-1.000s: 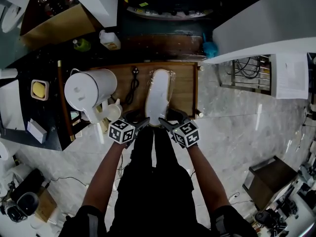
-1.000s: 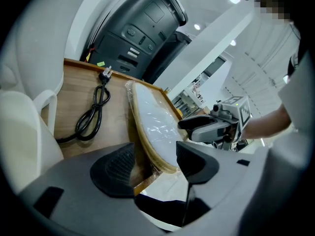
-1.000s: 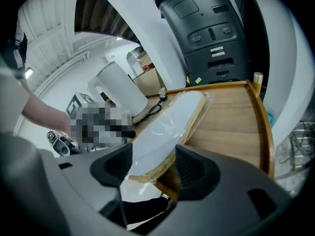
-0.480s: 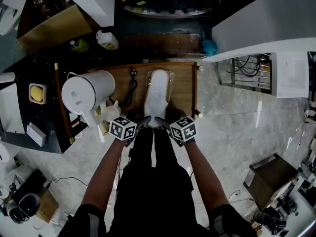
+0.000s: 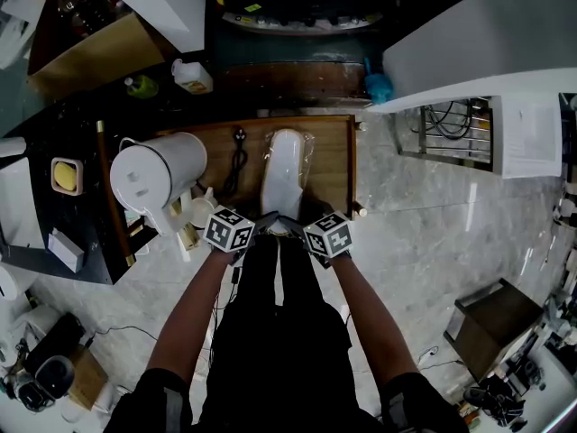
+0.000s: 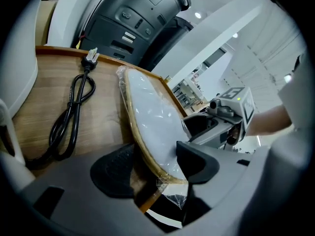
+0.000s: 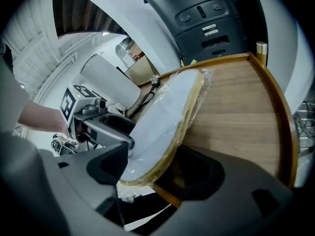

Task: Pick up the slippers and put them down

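Wooden table (image 5: 332, 156) bearing plastic-wrapped slippers (image 5: 285, 174), lying flat at centre. Straddling near heel end: left gripper (image 6: 155, 168), right gripper (image 7: 155, 170), jaws apart, not pressing; right jaws just been opening. Probably releasing after put-down; next calling for backing both grippers nearward without snagging wrap.

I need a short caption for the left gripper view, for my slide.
Left claw, jaws open, around the heel of the plastic-wrapped slippers on a wooden table, beside a black cord.
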Tool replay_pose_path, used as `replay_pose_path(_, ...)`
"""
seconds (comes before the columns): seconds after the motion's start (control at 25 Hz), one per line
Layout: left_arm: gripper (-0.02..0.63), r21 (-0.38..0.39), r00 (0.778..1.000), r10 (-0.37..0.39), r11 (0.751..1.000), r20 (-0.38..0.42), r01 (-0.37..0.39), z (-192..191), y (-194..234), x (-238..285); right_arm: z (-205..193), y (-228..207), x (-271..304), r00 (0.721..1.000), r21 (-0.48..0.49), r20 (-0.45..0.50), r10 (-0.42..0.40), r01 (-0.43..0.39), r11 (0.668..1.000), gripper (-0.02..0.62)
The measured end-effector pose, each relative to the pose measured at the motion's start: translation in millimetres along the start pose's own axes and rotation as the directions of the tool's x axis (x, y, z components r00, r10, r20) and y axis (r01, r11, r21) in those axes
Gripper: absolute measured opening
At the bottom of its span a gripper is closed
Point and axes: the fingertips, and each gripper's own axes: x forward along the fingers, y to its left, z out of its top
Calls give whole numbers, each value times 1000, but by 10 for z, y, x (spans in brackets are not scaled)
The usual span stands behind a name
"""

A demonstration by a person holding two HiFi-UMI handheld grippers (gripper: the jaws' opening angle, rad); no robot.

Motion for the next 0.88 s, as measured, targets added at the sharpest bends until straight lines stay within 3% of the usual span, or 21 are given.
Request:
replay_pose_path(0.32,255,-37,999,-39,999,-8,39,10,7,-14,38,20,18,1000,1,-6,13,-13,1000,321)
replay_pose_path(0.88,255,-31,999,-35,999,24,36,132,-129,-153,154,109,-139,1000,0,21,16,-16,1000,313)
